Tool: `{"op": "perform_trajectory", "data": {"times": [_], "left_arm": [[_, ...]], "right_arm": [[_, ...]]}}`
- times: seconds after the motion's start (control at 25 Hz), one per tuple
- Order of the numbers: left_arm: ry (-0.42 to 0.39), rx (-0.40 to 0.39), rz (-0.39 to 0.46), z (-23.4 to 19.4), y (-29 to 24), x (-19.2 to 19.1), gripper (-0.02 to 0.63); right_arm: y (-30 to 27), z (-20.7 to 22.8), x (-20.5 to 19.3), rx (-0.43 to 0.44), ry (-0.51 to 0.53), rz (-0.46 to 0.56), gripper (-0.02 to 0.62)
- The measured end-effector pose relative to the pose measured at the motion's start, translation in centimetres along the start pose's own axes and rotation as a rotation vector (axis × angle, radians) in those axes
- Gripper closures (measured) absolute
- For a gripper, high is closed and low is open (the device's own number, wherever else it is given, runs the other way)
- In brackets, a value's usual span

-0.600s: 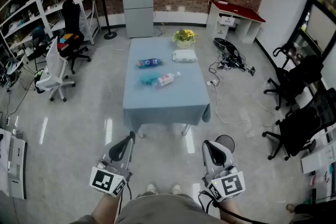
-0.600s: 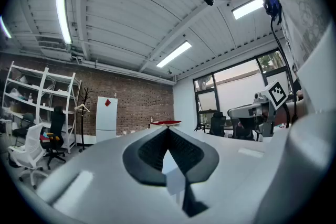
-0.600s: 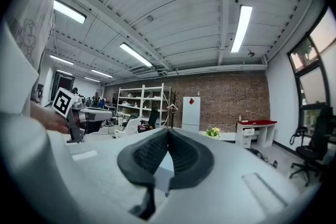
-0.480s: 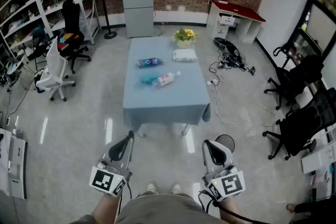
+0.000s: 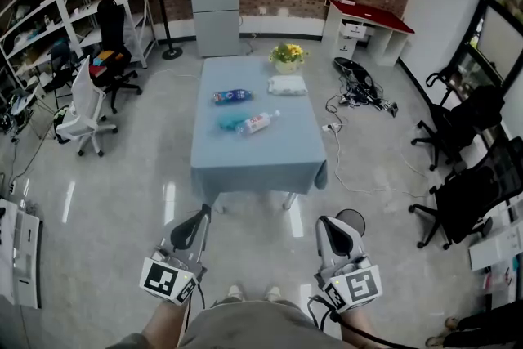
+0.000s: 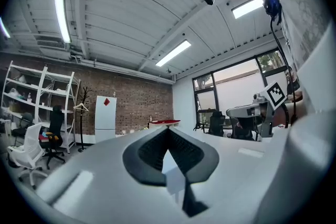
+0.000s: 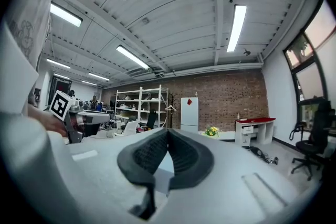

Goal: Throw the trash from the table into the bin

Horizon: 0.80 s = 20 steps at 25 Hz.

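Black round bin [image 5: 354, 217] is partly hidden behind the clenched, empty right tongs [image 5: 327, 225], the left tongs [image 5: 201, 213] likewise clenched, well apart from the blue-clothed table [image 5: 257, 158] bearing clear plastic bottles [image 5: 260, 123].

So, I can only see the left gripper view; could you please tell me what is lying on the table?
Observer: The head view shows a blue-labelled bottle and a clear bottle lying on the blue table.
Operator: Thank you; where should the trash go?
Observer: What looks like a dark round bin stands on the floor by the table's near right corner.
Operator: And is anything held on the right?
Observer: No, the right gripper is shut and empty.
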<state>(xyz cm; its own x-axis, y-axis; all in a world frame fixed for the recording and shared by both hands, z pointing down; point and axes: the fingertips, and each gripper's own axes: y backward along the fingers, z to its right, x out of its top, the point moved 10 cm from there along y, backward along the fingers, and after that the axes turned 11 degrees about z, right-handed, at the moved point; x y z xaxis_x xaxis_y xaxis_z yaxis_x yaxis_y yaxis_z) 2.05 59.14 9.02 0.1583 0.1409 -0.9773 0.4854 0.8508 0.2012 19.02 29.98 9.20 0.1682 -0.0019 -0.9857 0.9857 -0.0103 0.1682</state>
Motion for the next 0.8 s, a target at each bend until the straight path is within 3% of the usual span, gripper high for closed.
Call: {"op": "perform_trajectory", "data": {"times": [0.8], "left_arm": [[-0.007, 0.004, -0.021, 1.9, -1.6, -0.8, 0.606]], "right_arm": [[0.1, 2.6, -1.0, 0.017, -0.015, -0.001, 0.592]]}}
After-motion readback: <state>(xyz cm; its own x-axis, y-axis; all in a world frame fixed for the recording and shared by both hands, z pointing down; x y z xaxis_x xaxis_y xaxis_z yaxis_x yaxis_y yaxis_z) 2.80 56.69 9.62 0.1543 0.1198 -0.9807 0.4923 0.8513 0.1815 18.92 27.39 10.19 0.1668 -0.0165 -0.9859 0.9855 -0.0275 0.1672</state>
